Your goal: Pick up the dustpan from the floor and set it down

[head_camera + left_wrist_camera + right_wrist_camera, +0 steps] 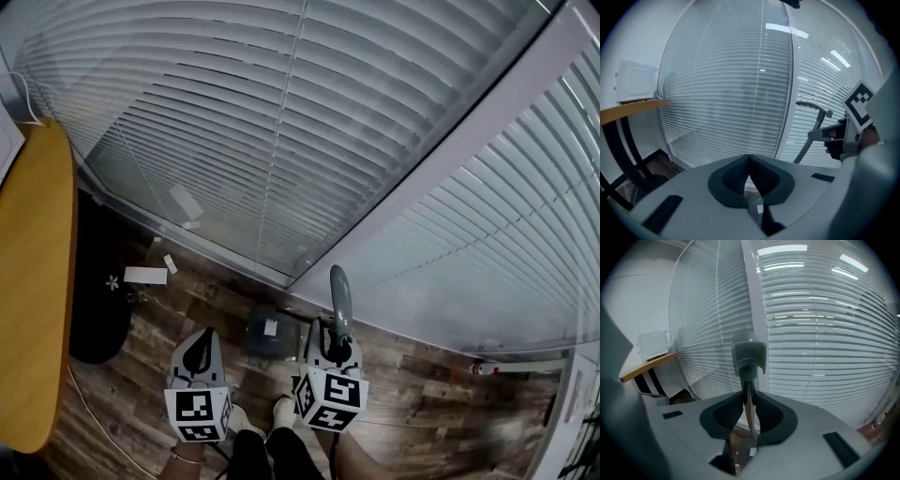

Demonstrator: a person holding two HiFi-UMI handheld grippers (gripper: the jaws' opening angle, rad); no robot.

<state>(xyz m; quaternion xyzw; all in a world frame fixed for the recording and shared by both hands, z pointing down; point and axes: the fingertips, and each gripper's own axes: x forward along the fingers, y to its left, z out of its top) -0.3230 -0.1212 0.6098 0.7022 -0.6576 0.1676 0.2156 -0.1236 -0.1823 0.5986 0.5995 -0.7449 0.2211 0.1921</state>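
The right gripper (748,399) is pinching the grey long-handled plastic dustpan (749,355) by its thin stem, so it is risking pivoting and toppling; the left gripper (749,164) has its fingers pressed together, empty.

Left gripper: the white-and-black two-jaw left gripper (199,349) is held at the left. It points away from the person and tilts downward, with its square-marker cube at the near end.
Left jaws: closed tip to tip, with nothing between them.
Right gripper: the matching white-and-black right gripper (336,339) is just to the right, beside the left one and at much the same tilt.
Right jaws: clamped on the thin neck of the grey plastic dustpan handle (339,292), which stands up between the pads.
Left wrist (184,457): bare, with a thin band, at the near edge under the cube.
Feet (246,420): in white footwear, side by side, near, between the two grippers.
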